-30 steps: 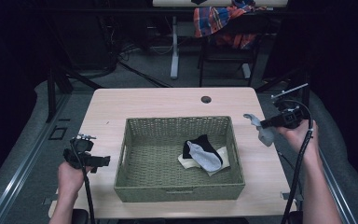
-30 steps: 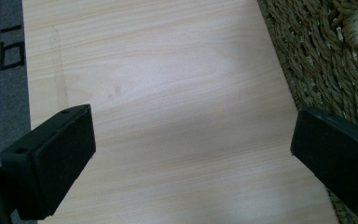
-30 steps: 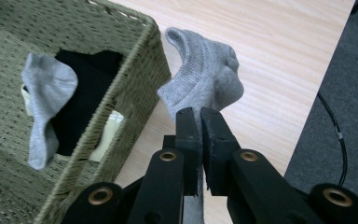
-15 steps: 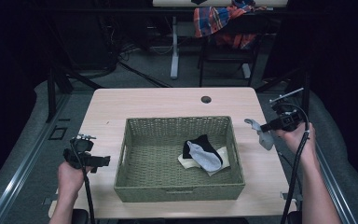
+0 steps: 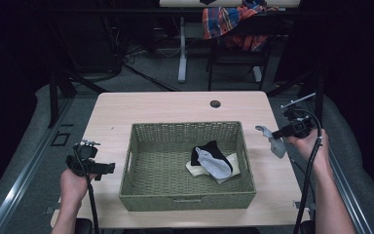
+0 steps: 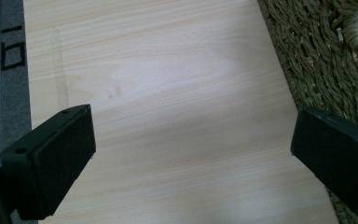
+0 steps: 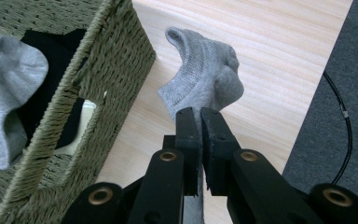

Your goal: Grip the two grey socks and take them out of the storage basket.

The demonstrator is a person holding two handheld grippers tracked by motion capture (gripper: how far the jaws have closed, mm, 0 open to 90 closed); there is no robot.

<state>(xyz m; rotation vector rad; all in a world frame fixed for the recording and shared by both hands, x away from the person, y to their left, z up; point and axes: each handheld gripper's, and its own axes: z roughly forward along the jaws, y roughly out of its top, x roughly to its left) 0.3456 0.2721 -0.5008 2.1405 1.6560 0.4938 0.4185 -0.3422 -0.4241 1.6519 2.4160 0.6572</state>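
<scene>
A woven green basket [image 5: 141, 179] stands mid-table and holds a grey sock [image 5: 215, 164], a black sock [image 5: 213, 147] and a cream one [image 5: 230, 159]. To its right my right gripper [image 5: 275, 134] is shut on another grey sock [image 5: 275, 142], which hangs just above the table beside the basket wall. In the right gripper view the jaws pinch that grey sock [image 7: 205, 83] next to the basket [image 7: 93, 93]. My left gripper [image 5: 108, 168] is held open at the table's left edge; its view has wide-apart jaws over bare wood, with the basket [image 6: 326, 60] at the right.
The light wooden table [image 5: 170, 107] has a dark cable hole [image 5: 215, 104] near its far edge. Behind the table stand a chair with a plaid cloth [image 5: 229, 19] and desk legs. Black cables trail from both grippers.
My right gripper has carried the grey sock slightly back and lower, toward the table beside the basket. The left gripper has stayed still.
</scene>
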